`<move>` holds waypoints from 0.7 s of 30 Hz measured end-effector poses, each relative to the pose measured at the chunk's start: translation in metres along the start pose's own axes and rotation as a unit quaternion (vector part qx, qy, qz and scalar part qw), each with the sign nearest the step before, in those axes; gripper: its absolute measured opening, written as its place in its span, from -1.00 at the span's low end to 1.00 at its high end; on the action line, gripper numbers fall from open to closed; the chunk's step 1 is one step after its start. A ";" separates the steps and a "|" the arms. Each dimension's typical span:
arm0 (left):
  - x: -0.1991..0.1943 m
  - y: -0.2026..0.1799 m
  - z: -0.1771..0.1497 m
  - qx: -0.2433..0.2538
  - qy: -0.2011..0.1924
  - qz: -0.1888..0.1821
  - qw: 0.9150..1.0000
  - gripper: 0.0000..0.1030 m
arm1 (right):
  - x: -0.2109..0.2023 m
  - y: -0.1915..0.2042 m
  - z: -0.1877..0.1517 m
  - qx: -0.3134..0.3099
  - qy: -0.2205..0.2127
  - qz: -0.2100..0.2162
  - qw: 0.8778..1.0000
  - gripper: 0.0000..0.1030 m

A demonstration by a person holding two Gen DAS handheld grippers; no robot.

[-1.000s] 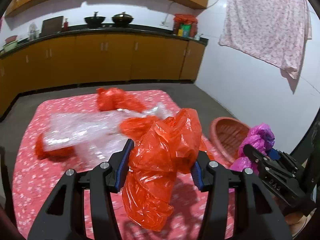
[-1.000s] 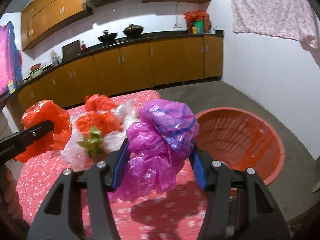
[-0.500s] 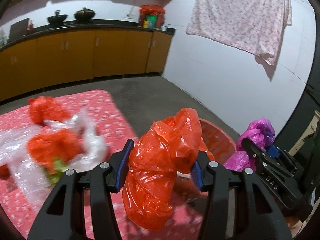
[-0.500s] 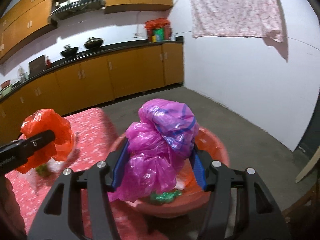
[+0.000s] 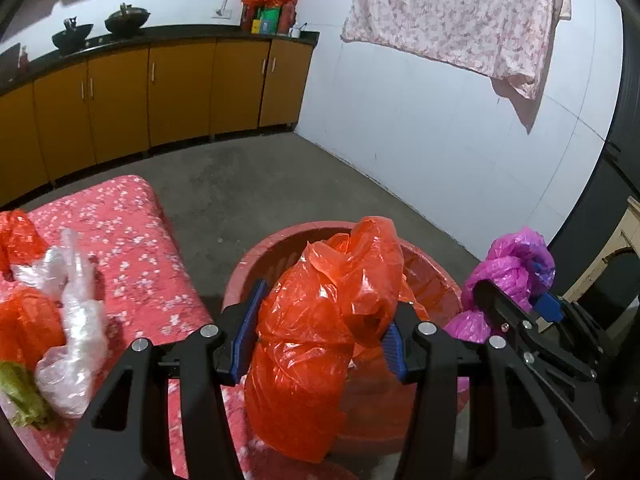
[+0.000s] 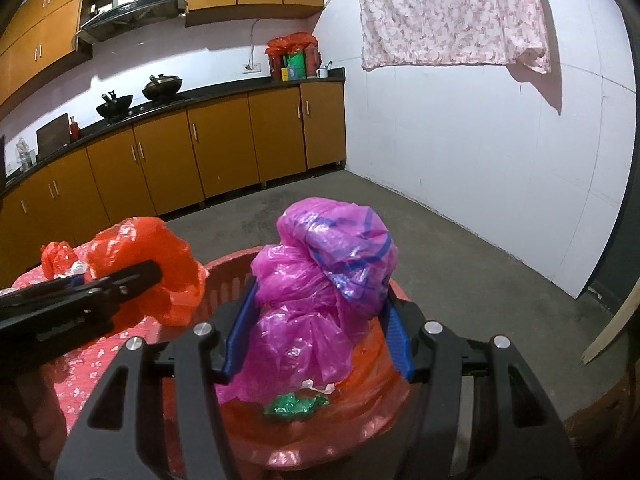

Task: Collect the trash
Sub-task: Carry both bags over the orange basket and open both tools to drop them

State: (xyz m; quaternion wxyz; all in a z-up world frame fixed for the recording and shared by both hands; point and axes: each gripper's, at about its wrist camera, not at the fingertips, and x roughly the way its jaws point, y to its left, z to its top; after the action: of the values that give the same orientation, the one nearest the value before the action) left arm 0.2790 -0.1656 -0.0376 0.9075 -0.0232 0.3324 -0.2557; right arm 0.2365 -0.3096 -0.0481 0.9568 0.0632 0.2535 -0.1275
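My left gripper is shut on a crumpled red plastic bag, held over the near rim of a red round basket on the floor. My right gripper is shut on a crumpled magenta plastic bag and hangs over the same basket, which has a green scrap and orange plastic inside. The left wrist view shows the right gripper with its magenta bag at the right. In the right wrist view the left gripper's red bag is at the left.
A table with a red flowered cloth stands left of the basket, carrying clear plastic wrap, more red bags and a green scrap. Orange kitchen cabinets line the far wall. A white wall with a hung pink cloth is at right.
Both grippers have swung right, away from the table and over the red basket, each still holding its bag. The table's trash has slid to the left edge of both views.
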 end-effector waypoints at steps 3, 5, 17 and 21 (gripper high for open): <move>0.010 -0.003 0.002 -0.001 0.006 -0.002 1.000 0.02 | 0.007 -0.003 -0.002 0.002 0.003 0.002 1.000 0.10; 0.015 -0.004 0.002 0.002 0.010 -0.003 1.000 0.02 | 0.012 -0.005 -0.004 0.003 0.007 0.000 1.000 0.10; 0.035 -0.008 0.006 0.001 0.023 -0.009 1.000 0.10 | 0.023 -0.012 -0.008 0.007 0.014 -0.003 1.000 0.25; 0.037 -0.003 0.005 -0.007 0.026 -0.009 1.000 0.33 | 0.023 -0.014 -0.009 0.004 0.014 -0.006 1.000 0.36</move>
State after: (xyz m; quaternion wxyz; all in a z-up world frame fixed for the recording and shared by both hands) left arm 0.3044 -0.1868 -0.0546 0.8960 -0.0260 0.3575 -0.2620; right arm 0.2480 -0.3262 -0.0681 0.9521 0.0675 0.2665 -0.1338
